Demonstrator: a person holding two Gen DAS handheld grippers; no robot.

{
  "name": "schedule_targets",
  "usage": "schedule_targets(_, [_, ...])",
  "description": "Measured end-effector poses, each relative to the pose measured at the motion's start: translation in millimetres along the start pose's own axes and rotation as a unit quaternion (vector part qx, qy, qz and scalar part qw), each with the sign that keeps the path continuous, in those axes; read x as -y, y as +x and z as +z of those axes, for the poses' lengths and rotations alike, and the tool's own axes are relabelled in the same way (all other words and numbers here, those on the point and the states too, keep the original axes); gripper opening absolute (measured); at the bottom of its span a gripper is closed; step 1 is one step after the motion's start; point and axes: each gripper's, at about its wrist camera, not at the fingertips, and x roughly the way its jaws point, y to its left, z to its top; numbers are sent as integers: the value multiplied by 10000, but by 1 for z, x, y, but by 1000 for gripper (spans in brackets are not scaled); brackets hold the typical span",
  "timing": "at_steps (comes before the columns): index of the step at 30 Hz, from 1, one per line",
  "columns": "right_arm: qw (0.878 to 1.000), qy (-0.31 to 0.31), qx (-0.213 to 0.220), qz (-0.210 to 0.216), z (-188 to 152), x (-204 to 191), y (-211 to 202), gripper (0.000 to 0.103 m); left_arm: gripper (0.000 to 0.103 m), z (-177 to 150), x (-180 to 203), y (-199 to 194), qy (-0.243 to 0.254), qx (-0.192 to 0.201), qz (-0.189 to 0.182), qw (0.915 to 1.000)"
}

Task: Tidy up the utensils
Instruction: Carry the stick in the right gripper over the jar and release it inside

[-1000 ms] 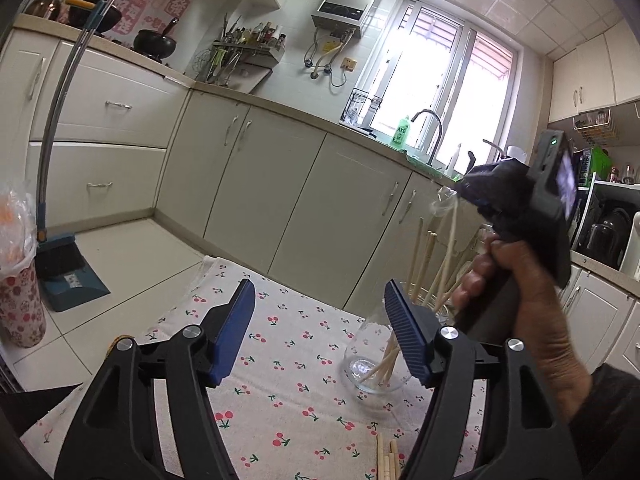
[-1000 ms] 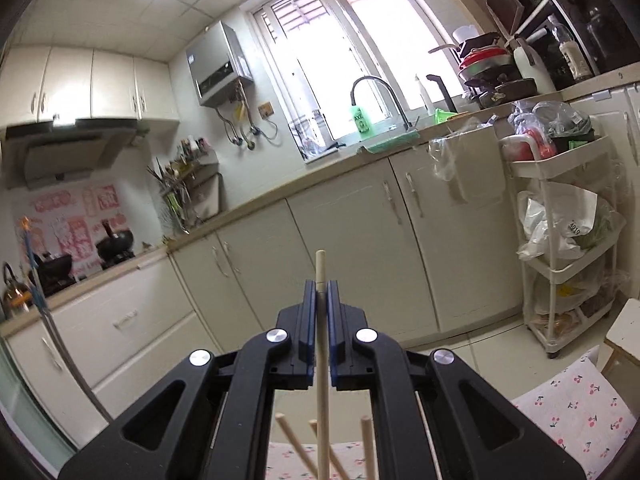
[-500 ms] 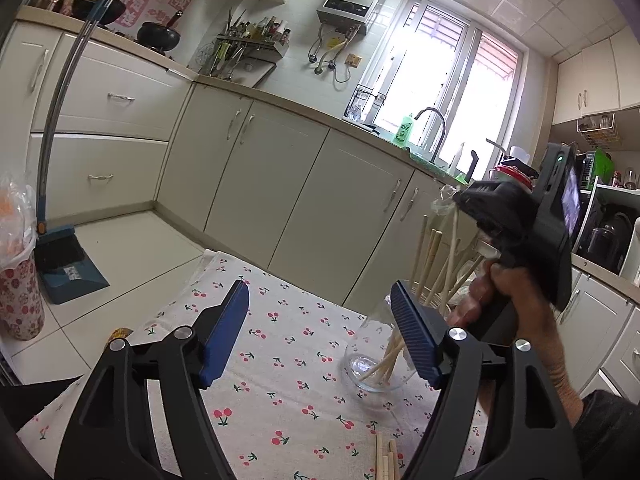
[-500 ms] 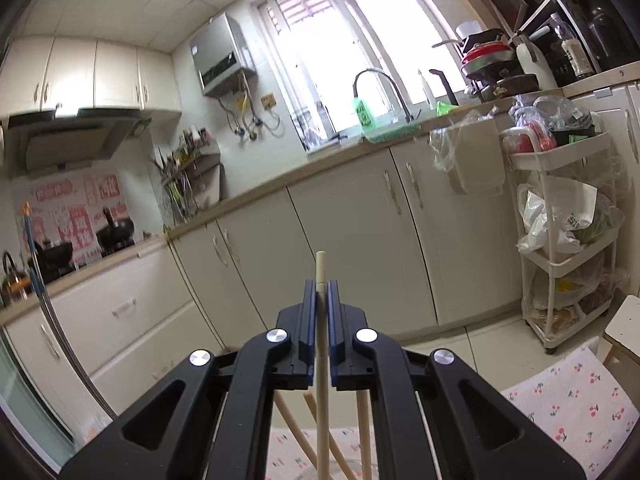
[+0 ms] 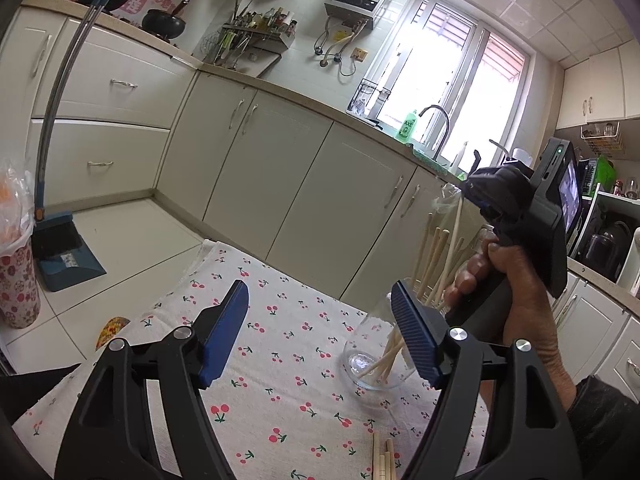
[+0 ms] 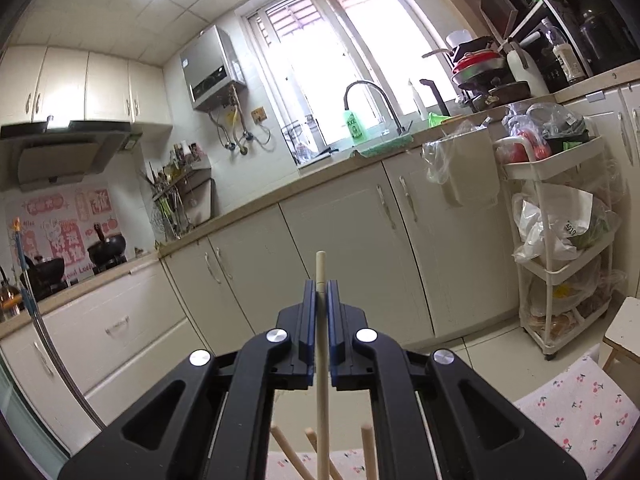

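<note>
My left gripper [image 5: 320, 336] is open with nothing between its blue pads, low over the cherry-print tablecloth [image 5: 280, 400]. Just right of it stands a clear glass jar [image 5: 372, 364] holding several wooden chopsticks [image 5: 430, 256] that lean out of its mouth. A hand holds my right gripper [image 5: 466, 192] above the jar. That right gripper [image 6: 320, 292] is shut on a pale chopstick [image 6: 321, 268], which stands upright between the pads with its lower end reaching down among the other chopstick tops [image 6: 368, 448].
A few loose chopsticks [image 5: 382, 458] lie on the cloth at the near edge. Cream kitchen cabinets [image 5: 296, 184] run behind the table, a dustpan [image 5: 64, 256] and a bagged bin [image 5: 16, 280] stand on the floor at left, and a white trolley [image 6: 560, 240] at right.
The left jaws have spread slightly wider. The right gripper keeps its hold on the chopstick and has barely shifted over the jar.
</note>
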Motion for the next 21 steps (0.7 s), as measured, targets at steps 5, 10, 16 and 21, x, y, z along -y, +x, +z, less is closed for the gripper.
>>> schedule_targets(5, [9998,-194,-9,-36,-10,0,-10,6,71,0,1,1,-3,-16,12,10000])
schedule_targets(10, [9997,-235,63,-60,-5,-2,-8,6,71,1,2,3,16,-24,16,10000])
schedule_targets(16, [9997,-250,30,-58,-1,-2,2,6,72,0,2,4,-3,-48,2,10000])
schedule_targets(21, [9997,-246,-59,-68,-8,-1,2,6,72,-1,1,4,-40,-59,1,10000])
